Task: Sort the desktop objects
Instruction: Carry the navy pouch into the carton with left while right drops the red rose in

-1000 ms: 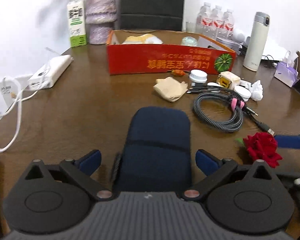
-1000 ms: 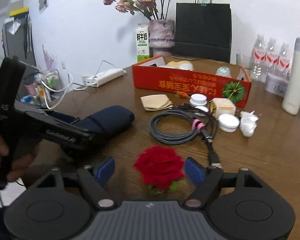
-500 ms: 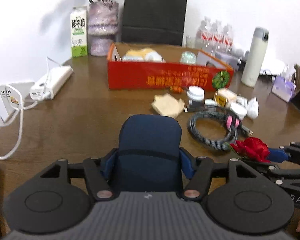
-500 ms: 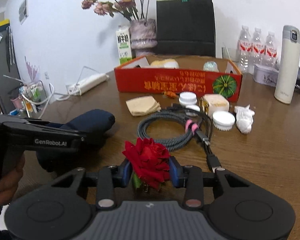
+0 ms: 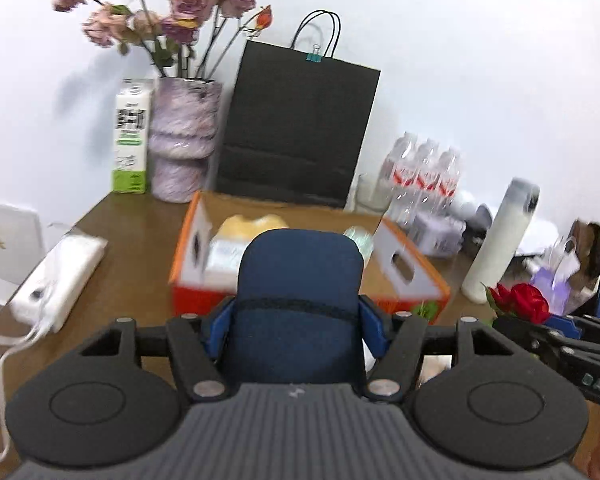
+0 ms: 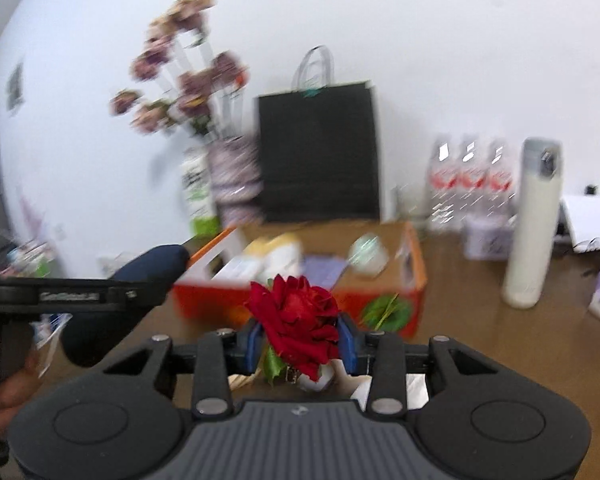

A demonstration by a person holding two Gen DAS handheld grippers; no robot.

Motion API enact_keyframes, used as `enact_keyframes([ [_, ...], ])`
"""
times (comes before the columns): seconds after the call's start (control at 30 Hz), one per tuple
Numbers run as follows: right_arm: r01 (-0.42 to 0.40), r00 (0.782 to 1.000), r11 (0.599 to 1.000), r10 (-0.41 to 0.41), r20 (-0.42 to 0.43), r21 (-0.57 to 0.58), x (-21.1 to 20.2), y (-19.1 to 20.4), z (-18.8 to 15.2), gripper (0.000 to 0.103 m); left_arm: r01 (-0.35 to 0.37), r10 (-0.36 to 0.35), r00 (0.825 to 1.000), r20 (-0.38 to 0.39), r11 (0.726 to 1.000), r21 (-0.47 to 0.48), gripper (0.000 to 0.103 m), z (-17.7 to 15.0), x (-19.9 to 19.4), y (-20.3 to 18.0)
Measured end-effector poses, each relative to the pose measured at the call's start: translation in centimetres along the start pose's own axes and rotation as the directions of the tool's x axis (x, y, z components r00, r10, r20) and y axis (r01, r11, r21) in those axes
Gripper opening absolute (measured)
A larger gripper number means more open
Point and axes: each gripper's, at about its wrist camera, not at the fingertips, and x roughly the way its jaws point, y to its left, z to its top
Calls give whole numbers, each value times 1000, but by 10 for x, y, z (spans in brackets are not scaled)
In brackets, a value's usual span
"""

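Compared with one second ago, both grippers are no longer standing open around objects lying on the table: each is now clamping its object and carrying it clear of the tabletop, in front of the orange box.

The left gripper [image 5: 298, 326] is holding the dark blue pouch [image 5: 298, 300]; its blue pads are pressing on both sides of the pouch, which is projecting forward and upward between the fingers. The right gripper [image 6: 300, 340] is holding the red rose [image 6: 296, 320]; its jaws are sitting narrow, with a pad against each side of the bloom and a green leaf hanging below. In the left wrist view the rose [image 5: 520, 304] is appearing at the right edge, level with the near right corner of the orange box [image 5: 404, 264].

The orange box is standing open on the brown wooden table [image 5: 136, 232] and is containing a yellowish item and a pale round item, both blurred. Behind the box, a black paper bag [image 5: 300, 132] is standing against the white wall. To its left, a mottled purple vase [image 5: 182, 140] is holding dried roses, with a milk carton [image 5: 131, 136] just beside it. A white power strip [image 5: 58, 276] is lying at the left. At the right, water bottles [image 5: 424, 176] and a white flask [image 5: 500, 240] are standing near each other.
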Motion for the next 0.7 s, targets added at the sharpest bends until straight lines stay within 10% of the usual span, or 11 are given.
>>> enact_keyframes([
  [0.2,101,993,993,-104,-58,-62,74,-26,66,37,91,-97,989,-109,994,-63,65,70,83,-1],
  [0.5,169,924,980,-194,-330,-104,284,-71,100,38,-76,28,935,-355,990,-123,69,80,270,-17],
  [0.6,174,890,981,-194,-414,-86,324,-84,94,44,-31,-14,958,-287,988,-153,77,74,270,-13],
  [0.7,159,921,987,-151,-359,-6,307,-91,96,53,24,-43,981,-190,995,-99,94,78,235,-19],
])
